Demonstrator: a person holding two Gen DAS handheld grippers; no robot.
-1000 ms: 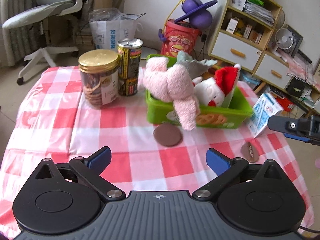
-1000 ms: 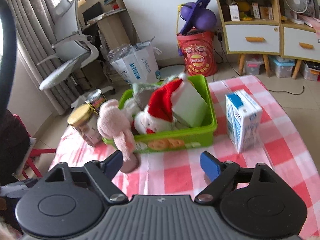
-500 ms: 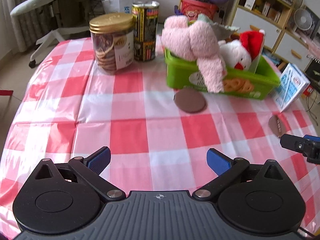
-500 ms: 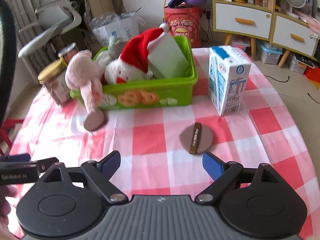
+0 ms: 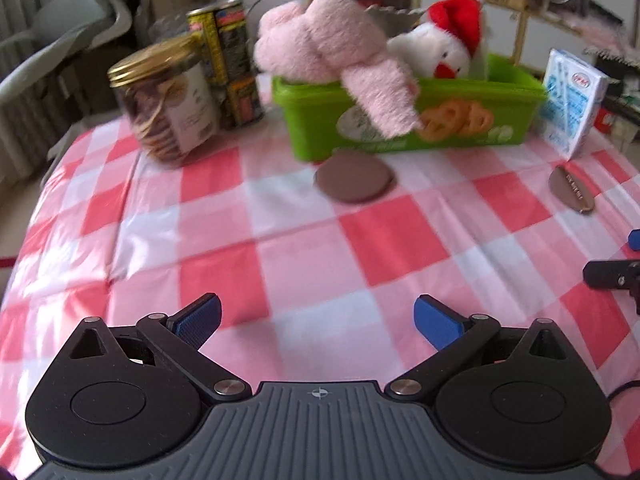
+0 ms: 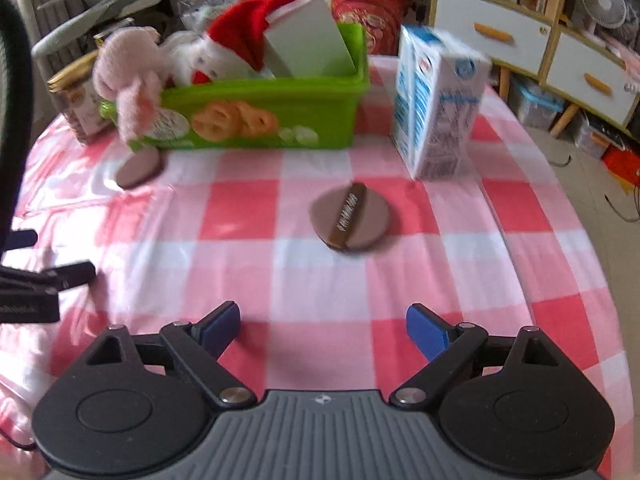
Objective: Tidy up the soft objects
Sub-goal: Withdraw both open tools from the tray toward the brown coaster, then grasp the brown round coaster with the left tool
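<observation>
From the left wrist view, the left gripper (image 5: 318,318) hangs low over the checked tablecloth (image 5: 304,248). Its blue jaws are wide apart and hold nothing. Far ahead sits the green bin (image 5: 408,120). A pink plush (image 5: 332,56) lies in it with one floppy limb drooping over the front wall. A white plush with a red hat (image 5: 444,48) sits inside too. A flat brown pad (image 5: 354,176) lies on the cloth, touching the front of the bin. A cookie jar (image 5: 168,100) and a tin can (image 5: 228,60) stand left of the bin.

From the right wrist view, the right gripper (image 6: 322,330) also has its jaws apart and empty. A second brown pad with a strap (image 6: 350,218) lies straight ahead, near a milk carton (image 6: 436,104). The gripper probably points at this pad to pick it up next. The two pads look soft, so they likely belong in the bin with the toys.
</observation>
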